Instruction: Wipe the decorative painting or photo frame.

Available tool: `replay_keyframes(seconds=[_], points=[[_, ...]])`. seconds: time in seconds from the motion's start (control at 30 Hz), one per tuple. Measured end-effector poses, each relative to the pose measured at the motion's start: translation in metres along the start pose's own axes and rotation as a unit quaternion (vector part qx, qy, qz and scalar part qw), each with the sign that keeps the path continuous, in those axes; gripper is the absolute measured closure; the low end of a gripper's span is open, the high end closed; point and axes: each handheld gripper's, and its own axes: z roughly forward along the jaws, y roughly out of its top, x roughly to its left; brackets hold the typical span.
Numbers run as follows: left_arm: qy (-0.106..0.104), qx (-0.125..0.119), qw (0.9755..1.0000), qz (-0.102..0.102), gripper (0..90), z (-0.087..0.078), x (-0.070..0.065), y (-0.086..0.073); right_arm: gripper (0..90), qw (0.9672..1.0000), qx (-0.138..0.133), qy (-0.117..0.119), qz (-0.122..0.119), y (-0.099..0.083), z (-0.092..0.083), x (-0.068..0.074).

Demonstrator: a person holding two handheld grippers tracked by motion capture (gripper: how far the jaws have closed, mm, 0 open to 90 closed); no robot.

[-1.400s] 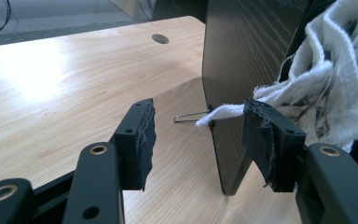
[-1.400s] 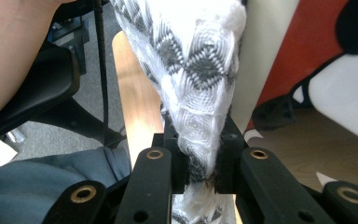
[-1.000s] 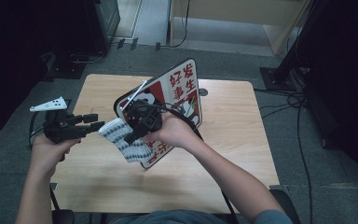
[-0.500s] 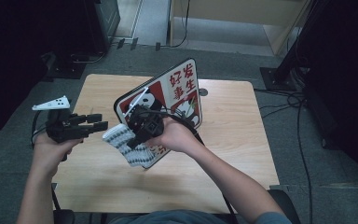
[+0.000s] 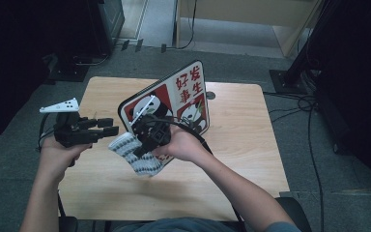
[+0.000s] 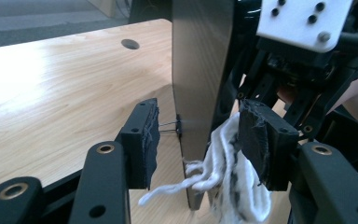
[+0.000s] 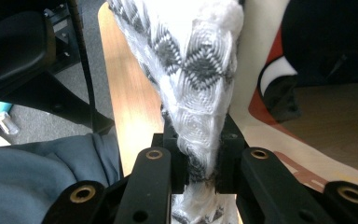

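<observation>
A white cloth with a grey zigzag pattern (image 5: 136, 155) hangs above the wooden table (image 5: 251, 145), with my right gripper (image 5: 144, 144) shut on it. In the right gripper view the cloth (image 7: 191, 56) is pinched between both pads of that gripper (image 7: 198, 163). A panda-print board (image 5: 183, 94) stands tilted up behind the cloth. My left gripper (image 5: 110, 130) points right at the cloth's left end. Its jaws have just been closing. In the left gripper view they (image 6: 200, 135) straddle the board's edge (image 6: 198, 56) and the cloth's loose strands (image 6: 228, 186), with the left pad (image 6: 144, 135) clear of the board.
The table (image 6: 51, 93) has a round hole (image 5: 210, 95) near its far edge. Cables (image 5: 299, 104) run over the floor to the right. The person's lap (image 7: 37, 177) and a black chair base (image 7: 70, 107) lie below the table's near edge.
My left gripper has shifted a little to the right, toward the cloth, and its jaws stand narrower. The right gripper, cloth and board have barely moved.
</observation>
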Motion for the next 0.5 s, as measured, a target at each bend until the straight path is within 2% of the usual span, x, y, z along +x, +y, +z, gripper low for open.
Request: replay_keyframes(seconds=[0.27,0.37,0.5], points=[[-0.013,0.012,0.9998,0.005,50.8,0.011,-0.002,0.003,80.0,1.0,-0.002,-0.001,0.001,-0.007,0.005,-0.003],[-0.015,0.011,0.9998,0.001,53.4,0.015,-0.002,0.004,80.0,1.0,-0.003,0.0,0.003,-0.009,0.006,-0.004],[-0.019,0.015,0.9997,0.006,56.8,0.019,-0.004,0.005,79.9,1.0,-0.004,-0.002,0.001,-0.011,0.007,-0.004]])
